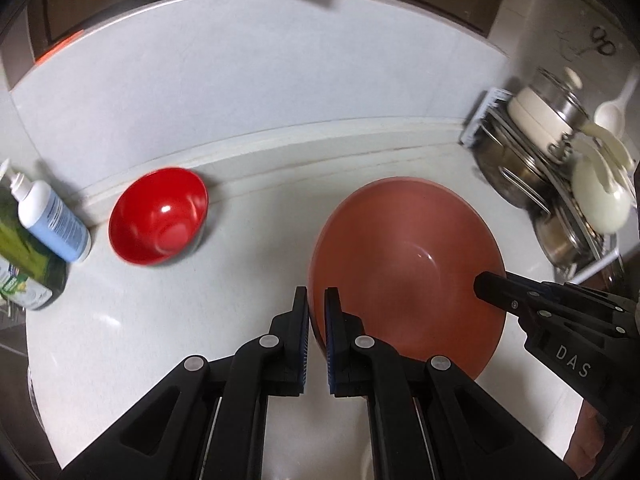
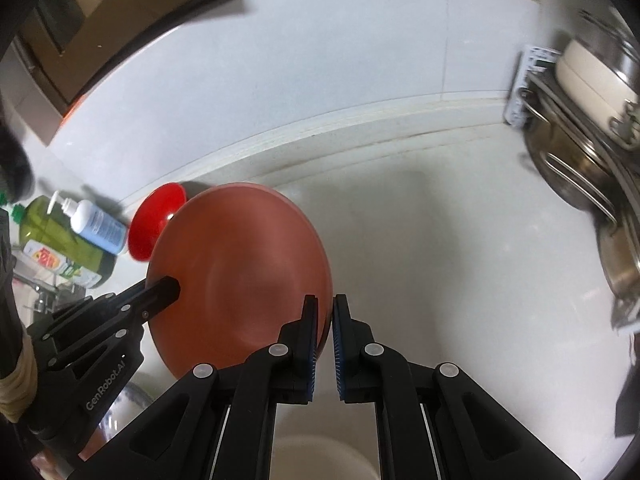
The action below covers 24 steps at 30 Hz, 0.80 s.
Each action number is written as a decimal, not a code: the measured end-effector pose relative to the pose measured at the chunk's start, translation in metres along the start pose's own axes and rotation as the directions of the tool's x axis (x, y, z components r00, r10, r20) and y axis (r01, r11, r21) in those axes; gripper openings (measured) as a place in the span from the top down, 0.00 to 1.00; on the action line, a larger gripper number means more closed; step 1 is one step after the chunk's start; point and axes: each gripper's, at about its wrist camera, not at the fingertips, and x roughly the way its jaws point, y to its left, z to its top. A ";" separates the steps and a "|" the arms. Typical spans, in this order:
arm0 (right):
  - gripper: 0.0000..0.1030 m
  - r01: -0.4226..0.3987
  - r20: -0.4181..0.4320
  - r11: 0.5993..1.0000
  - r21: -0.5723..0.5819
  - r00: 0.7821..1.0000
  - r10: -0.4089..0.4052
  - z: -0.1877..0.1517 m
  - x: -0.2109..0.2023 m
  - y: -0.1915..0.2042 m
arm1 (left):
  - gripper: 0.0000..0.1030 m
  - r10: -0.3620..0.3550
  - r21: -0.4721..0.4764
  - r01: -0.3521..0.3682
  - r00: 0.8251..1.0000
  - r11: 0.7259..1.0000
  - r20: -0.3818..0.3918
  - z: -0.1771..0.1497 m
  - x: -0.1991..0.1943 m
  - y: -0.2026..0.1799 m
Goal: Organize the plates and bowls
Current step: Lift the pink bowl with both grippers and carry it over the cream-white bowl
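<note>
Left wrist view shows the wide terracotta-orange shallow bowl (image 1: pixel 404 272) carried above the white counter (image 1: pixel 240 240), its near rim clenched by the left gripper (image 1: pixel 317 304) and its opposite rim by the right gripper (image 2: pixel 325 314), with the glossy red small bowl (image 1: pixel 160 216) lying leftward near the wall.

A home kitchen: dish rack (image 1: pixel 560 184) of pots, dish soap bottle (image 1: pixel 28 256), white counter (image 1: pixel 200 300)

In the right wrist view we find the red bowl (image 2: pixel 158 220) mostly hidden behind the orange plate (image 2: pixel 240 272), at its ten o'clock. The pots (image 2: pixel 592 168) at three o'clock are blurred and cut by the edge.
</note>
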 end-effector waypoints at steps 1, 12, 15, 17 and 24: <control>0.91 0.002 0.004 1.000 0.000 1.000 -0.002 -0.004 -0.004 -0.003 | 0.92 -0.005 -0.001 0.005 1.000 1.000 -0.002 -0.006 -0.004 -0.001; 0.91 0.024 0.032 1.000 -0.001 0.999 -0.024 -0.067 -0.053 -0.017 | 0.92 -0.062 0.029 0.064 0.997 0.998 -0.048 -0.061 -0.033 -0.016; 0.91 0.032 0.034 0.999 -0.004 0.999 -0.032 -0.084 -0.061 -0.021 | 0.92 -0.060 0.042 0.063 0.997 0.997 -0.055 -0.074 -0.037 -0.021; 0.91 0.032 0.029 0.999 -0.003 0.999 -0.032 -0.093 -0.063 -0.023 | 0.92 -0.066 0.043 0.069 0.996 0.997 -0.063 -0.080 -0.038 -0.022; 0.91 0.039 0.003 0.999 0.003 0.999 -0.039 -0.120 -0.068 -0.031 | 0.92 -0.072 0.042 0.077 0.991 0.996 -0.109 -0.106 -0.037 -0.028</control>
